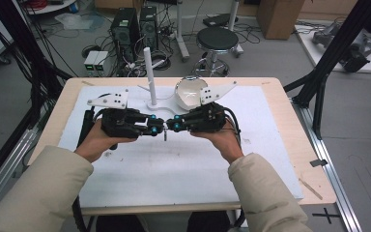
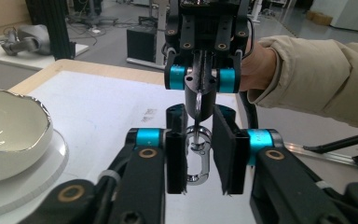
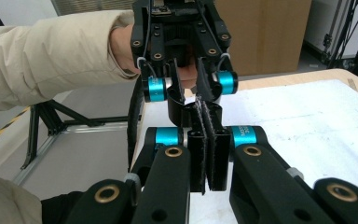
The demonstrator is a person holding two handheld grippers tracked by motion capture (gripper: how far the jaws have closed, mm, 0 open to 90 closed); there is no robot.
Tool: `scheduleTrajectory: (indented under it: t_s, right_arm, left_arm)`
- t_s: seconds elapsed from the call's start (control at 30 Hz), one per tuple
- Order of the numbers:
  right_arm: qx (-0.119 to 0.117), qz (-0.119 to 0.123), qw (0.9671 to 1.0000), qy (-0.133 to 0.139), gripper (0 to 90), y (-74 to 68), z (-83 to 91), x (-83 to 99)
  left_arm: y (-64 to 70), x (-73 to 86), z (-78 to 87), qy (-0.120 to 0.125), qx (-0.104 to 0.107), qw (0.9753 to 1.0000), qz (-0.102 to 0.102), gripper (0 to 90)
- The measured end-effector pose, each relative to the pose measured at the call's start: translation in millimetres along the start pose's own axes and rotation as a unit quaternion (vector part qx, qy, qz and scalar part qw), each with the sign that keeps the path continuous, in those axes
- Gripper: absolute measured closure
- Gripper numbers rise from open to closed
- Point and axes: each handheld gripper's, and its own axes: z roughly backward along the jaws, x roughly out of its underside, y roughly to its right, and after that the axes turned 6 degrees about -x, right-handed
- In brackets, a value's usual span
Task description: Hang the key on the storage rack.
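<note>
A silver carabiner clasp (image 2: 198, 161) hangs from a small metal ring (image 2: 199, 100). My right gripper (image 2: 199, 86) is shut on that ring, and its own view shows the right gripper (image 3: 207, 156) with the pads pressed together. My left gripper (image 2: 199, 161) faces it with its jaws apart, one on each side of the clasp and close to its edges; I cannot tell whether the pads touch it. From above, the left gripper (image 1: 160, 128) and right gripper (image 1: 170, 127) meet tip to tip over the white mat (image 1: 183, 169), with the clasp (image 1: 164, 136) dangling between them.
A white bowl (image 1: 189, 93) with a silver rim sits just behind the grippers, beside a white upright post (image 1: 148, 72) on a round base. The mat covers most of a wooden table (image 1: 299, 145). On the floor beyond are a stool, computer towers and cables.
</note>
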Motion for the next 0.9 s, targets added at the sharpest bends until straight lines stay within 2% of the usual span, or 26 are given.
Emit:
scheduleTrajectory:
  t_s: [0.1,0.33,0.63,0.83,0.87,0.9]
  right_arm:
    - [-0.001,0.000,1.0000,-0.001,89.4,0.3,-0.7,0.3]
    - [-0.005,0.000,1.0000,0.000,89.4,0.7,-1.7,1.4]
    - [-0.011,-0.002,0.9999,0.001,89.3,1.2,-2.9,2.0]
    - [-0.008,0.003,0.9999,0.008,86.6,2.5,-3.3,3.9]
    - [-0.010,0.006,0.9999,0.012,86.6,2.4,-3.2,4.9]
    - [-0.002,0.006,0.9996,0.028,63.7,2.4,-2.9,6.1]
  left_arm:
    - [0.5,0.2,-0.5,-0.002,0.004,1.0000,0.004,80.4]
    - [0.4,-0.1,-0.1,-0.008,-0.002,0.9999,0.008,86.0]
    - [0.1,0.9,0.6,-0.007,0.002,0.9998,0.018,87.7]
    - [-0.4,0.4,1.5,-0.009,0.003,0.9999,0.010,88.4]
    - [-0.1,0.3,1.4,-0.007,0.001,0.9999,0.014,88.4]
    - [-1.0,0.4,2.1,-0.014,-0.002,0.9998,0.013,88.4]
